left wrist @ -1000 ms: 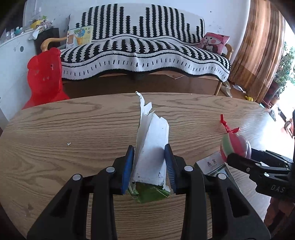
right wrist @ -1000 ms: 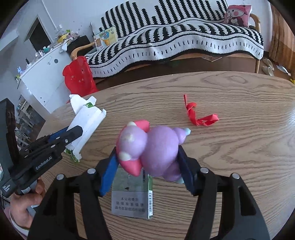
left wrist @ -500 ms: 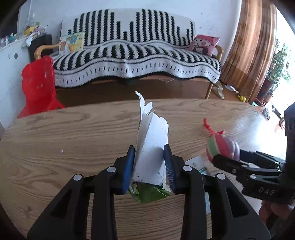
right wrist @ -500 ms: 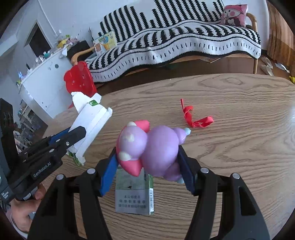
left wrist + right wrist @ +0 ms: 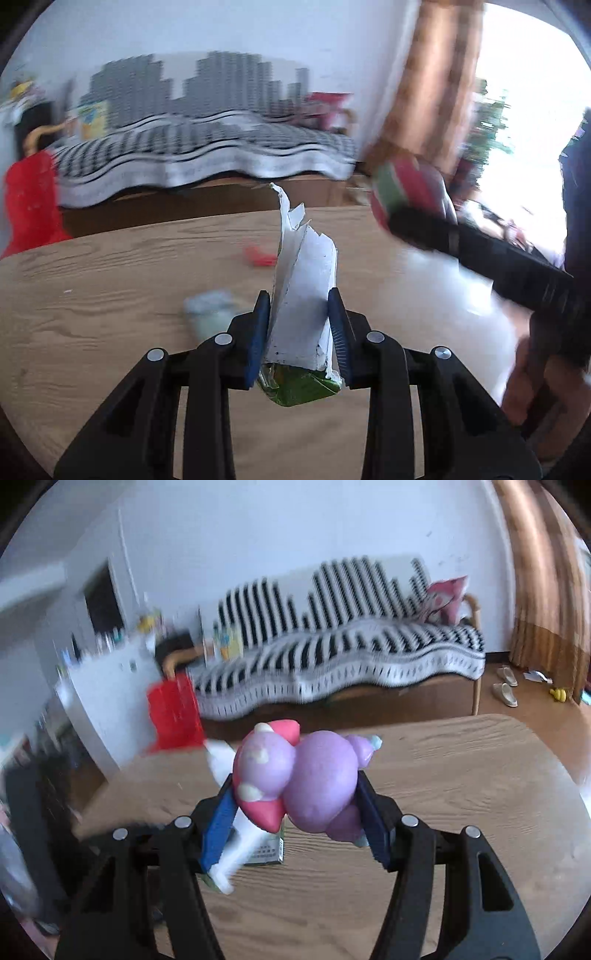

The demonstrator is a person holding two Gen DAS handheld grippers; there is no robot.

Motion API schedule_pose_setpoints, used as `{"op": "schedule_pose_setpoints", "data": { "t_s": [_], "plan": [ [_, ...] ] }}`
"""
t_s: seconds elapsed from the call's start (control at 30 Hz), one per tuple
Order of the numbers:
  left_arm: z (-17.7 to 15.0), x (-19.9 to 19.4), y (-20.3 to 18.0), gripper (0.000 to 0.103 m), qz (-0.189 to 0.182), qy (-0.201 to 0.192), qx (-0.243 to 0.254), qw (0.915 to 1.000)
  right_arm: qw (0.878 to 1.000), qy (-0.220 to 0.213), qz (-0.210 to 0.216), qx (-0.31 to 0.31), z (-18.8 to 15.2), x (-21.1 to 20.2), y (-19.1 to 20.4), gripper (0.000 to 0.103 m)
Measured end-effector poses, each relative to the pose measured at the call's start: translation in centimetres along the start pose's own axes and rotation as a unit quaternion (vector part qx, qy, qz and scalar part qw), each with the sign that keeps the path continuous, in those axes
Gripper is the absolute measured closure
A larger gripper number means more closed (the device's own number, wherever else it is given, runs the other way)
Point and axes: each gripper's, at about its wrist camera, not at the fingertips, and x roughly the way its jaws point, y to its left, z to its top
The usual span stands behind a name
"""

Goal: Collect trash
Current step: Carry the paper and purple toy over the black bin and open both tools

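Observation:
My left gripper (image 5: 299, 325) is shut on a torn white carton (image 5: 306, 291) with a green foil end, held upright above the wooden table (image 5: 110, 295). My right gripper (image 5: 295, 808) is shut on a purple and pink soft toy (image 5: 306, 782), lifted off the table (image 5: 461, 794). In the left wrist view the toy (image 5: 406, 188) shows blurred at the upper right, in the black fingers of the right gripper. A small printed box (image 5: 269, 849) lies flat on the table below the toy, and the carton (image 5: 225, 867) shows blurred beside it. A red ribbon scrap (image 5: 258, 256) lies further back.
A black-and-white striped sofa (image 5: 332, 657) stands beyond the table, with a red plastic chair (image 5: 173, 712) and a white cabinet (image 5: 107, 686) to its left. A brown curtain (image 5: 436, 92) hangs at the right. A hand (image 5: 532, 376) holds the right gripper's handle. Shoes (image 5: 506, 690) lie on the floor.
Both grippers have risen and swung sideways fast, so the views are blurred. The carton and the toy stay gripped. The small box now lies to the left of the left gripper.

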Motion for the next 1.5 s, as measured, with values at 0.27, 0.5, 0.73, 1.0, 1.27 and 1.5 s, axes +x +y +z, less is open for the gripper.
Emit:
{"op": "schedule_pose_setpoints", "data": {
  "t_s": [0.27,0.5,0.73,1.0,1.27,1.5],
  "plan": [
    [-1.1,-1.9,-14.7,0.072,-0.093,0.018,0.083,0.9921,0.990,-0.010,-0.110,0.083,-9.4,-16.0,-14.1,0.042],
    [-7.1,2.2,-27.5,0.072,-0.223,0.146,0.106,0.9580,0.968,0.020,-0.178,0.176,-17.2,-25.4,-24.1,0.042],
    [-19.1,9.8,-31.6,0.073,-0.220,0.307,0.126,0.9173,0.925,0.112,-0.162,0.326,-31.6,-25.7,-29.2,0.044],
    [-20.4,11.0,-31.3,0.083,-0.201,0.327,0.144,0.9123,0.889,0.128,-0.133,0.418,-37.8,-25.4,-31.1,0.045],
    [-20.8,10.8,-32.1,0.083,-0.205,0.327,0.150,0.9101,0.885,0.126,-0.132,0.428,-36.4,-24.8,-30.9,0.046],
    [-21.2,10.0,-33.4,0.007,-0.216,0.323,0.162,0.9069,0.878,0.084,-0.118,0.456,-34.3,-27.2,-32.6,0.008]
  ]
}}
